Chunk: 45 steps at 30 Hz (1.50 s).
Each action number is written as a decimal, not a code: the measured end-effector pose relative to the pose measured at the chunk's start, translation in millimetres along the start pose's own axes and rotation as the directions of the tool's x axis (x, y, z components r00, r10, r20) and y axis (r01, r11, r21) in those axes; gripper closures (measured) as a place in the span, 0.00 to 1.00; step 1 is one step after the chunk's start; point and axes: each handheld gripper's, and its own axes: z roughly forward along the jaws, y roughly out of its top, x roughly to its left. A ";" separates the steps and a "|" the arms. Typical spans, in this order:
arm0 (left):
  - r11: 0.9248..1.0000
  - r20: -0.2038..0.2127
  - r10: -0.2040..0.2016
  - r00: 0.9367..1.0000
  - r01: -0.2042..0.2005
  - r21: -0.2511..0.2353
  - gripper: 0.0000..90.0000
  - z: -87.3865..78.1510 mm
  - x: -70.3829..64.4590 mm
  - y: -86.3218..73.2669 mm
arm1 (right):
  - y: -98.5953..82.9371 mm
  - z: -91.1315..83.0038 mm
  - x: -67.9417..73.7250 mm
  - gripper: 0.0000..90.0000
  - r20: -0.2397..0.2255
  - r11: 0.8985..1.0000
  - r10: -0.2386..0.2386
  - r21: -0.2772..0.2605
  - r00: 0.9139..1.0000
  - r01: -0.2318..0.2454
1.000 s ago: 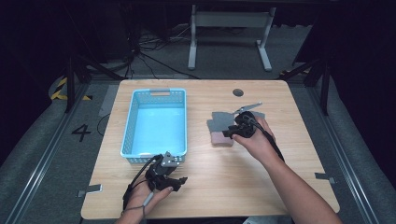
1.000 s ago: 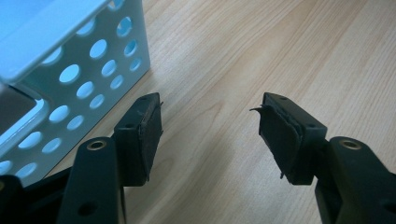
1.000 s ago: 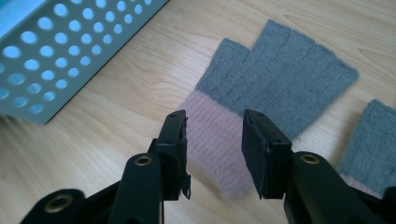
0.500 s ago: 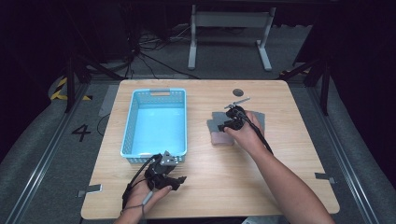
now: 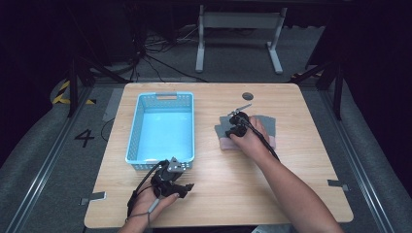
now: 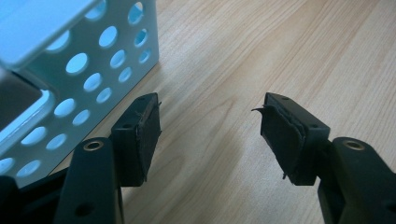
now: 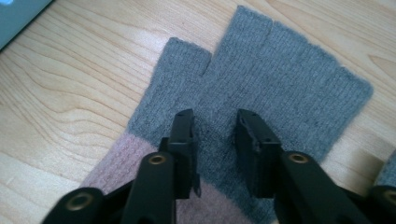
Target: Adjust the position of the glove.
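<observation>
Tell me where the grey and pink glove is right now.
In the high view the glove lies flat on the table's right half, right of the blue basket, under the right tongs.

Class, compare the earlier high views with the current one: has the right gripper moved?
Yes. The right gripper has slid left over the grey glove, toward the blue basket.

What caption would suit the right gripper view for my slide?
Right gripper, jaws partly open, poised over a grey and pink knitted glove on the wooden table.

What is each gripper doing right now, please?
Left gripper: open, holding nothing, beside the basket.
Right gripper: open, jaws down on the grey glove.
</observation>
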 end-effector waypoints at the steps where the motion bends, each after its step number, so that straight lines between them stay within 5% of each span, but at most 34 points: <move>1: 1.000 0.000 0.002 1.000 -0.002 0.002 0.43 0.4 -0.1 0.1 | 0.1 -0.2 -0.3 0.85 -0.006 1.000 0.008 0.000 1.000 -0.008; 5: 1.000 0.001 0.002 1.000 -0.002 0.002 0.43 1.0 -0.2 0.4 | -0.2 -0.7 -3.2 0.95 -0.017 1.000 0.021 0.004 1.000 -0.021; 15: 1.000 -0.008 -0.008 1.000 0.008 0.006 0.43 -0.1 1.5 0.3 | 0.9 -12.2 -4.0 0.97 -0.051 1.000 0.003 -0.030 0.999 -0.004; 35: 0.999 0.009 0.035 0.999 -0.035 0.010 0.44 9.5 -5.1 11.6 | -25.6 -94.8 8.7 0.96 -0.146 0.991 -0.080 -0.115 0.986 0.063; 45: 0.999 0.010 0.036 0.999 -0.036 0.018 0.44 12.2 -5.4 14.0 | -45.7 -115.7 10.4 0.96 -0.180 0.990 -0.107 -0.108 0.978 0.088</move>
